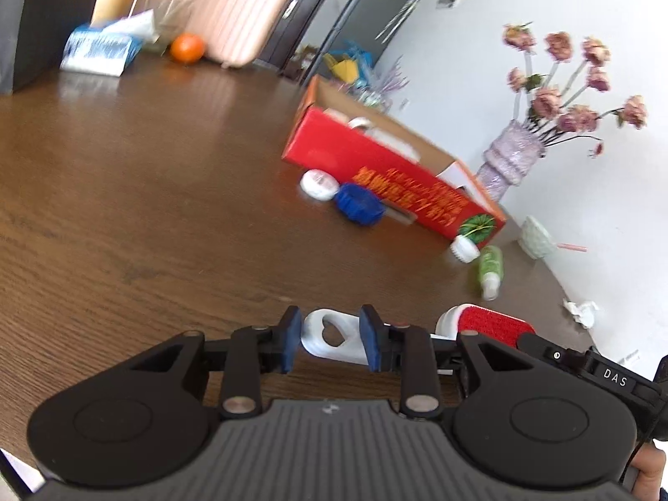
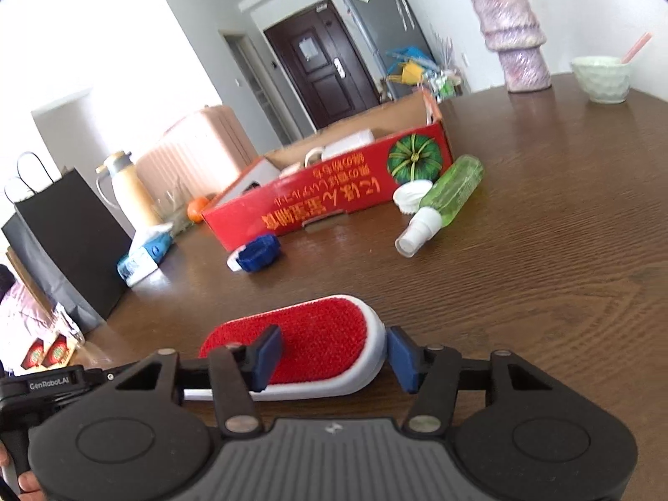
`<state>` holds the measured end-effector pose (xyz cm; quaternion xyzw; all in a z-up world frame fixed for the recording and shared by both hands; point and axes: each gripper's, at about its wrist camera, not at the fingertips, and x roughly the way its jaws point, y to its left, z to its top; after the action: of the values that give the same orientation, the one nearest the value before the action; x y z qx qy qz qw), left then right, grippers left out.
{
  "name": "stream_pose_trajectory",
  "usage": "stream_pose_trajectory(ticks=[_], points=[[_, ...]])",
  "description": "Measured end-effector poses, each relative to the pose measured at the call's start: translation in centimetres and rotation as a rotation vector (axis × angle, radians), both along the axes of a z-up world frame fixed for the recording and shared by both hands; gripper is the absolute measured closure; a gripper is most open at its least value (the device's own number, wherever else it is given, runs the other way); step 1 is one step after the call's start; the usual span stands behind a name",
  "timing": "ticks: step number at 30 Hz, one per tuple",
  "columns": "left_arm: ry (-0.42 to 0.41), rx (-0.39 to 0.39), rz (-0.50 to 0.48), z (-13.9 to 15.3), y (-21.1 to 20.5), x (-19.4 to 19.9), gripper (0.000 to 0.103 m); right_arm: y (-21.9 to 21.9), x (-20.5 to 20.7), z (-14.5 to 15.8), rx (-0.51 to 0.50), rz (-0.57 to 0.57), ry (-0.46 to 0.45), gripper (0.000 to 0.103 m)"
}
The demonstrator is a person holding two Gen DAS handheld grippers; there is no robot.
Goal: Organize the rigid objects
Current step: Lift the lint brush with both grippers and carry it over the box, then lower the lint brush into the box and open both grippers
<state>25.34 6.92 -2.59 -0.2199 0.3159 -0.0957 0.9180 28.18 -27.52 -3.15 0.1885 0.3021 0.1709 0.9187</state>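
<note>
A red-and-white lint brush (image 2: 309,346) lies just above the brown table, held at both ends. My left gripper (image 1: 332,340) is shut on its white handle (image 1: 330,336), which has a heart-shaped hole. My right gripper (image 2: 334,352) is shut on its red bristle head, which also shows in the left wrist view (image 1: 492,321). A red cardboard box (image 1: 388,175) (image 2: 334,192) stands open further on, with white items inside. Beside it lie a blue round object (image 1: 360,202) (image 2: 259,252), a white disc (image 1: 318,183), a white cap (image 1: 464,248) (image 2: 411,194) and a green spray bottle (image 1: 489,269) (image 2: 442,204).
A purple vase (image 1: 507,160) (image 2: 515,37) with pink flowers and a pale green bowl (image 1: 534,236) (image 2: 601,79) stand near the far table edge. An orange (image 1: 188,47), a tissue pack (image 1: 98,50) (image 2: 144,254), a black bag (image 2: 67,242) and a thermos (image 2: 125,188) stand at the other side. Crumpled paper (image 1: 580,311).
</note>
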Motion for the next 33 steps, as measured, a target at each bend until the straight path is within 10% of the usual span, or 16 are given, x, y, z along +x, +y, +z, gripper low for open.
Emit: stream_pose_trajectory(ticks=[10,21,33], points=[[-0.153,0.032,-0.031,5.4,-1.8,2.6,0.072,-1.6,-0.4,4.3,0.026,-0.048,-0.117,0.048],[-0.271,0.086,-0.046,13.1,-2.9,14.9,0.072,-2.4,11.4,12.1,0.048,-0.051,-0.190,0.048],[0.035,0.068,-0.091,8.2,-1.6,28.8,0.070,-1.3,26.4,9.9,0.019,-0.043,0.059,0.049]])
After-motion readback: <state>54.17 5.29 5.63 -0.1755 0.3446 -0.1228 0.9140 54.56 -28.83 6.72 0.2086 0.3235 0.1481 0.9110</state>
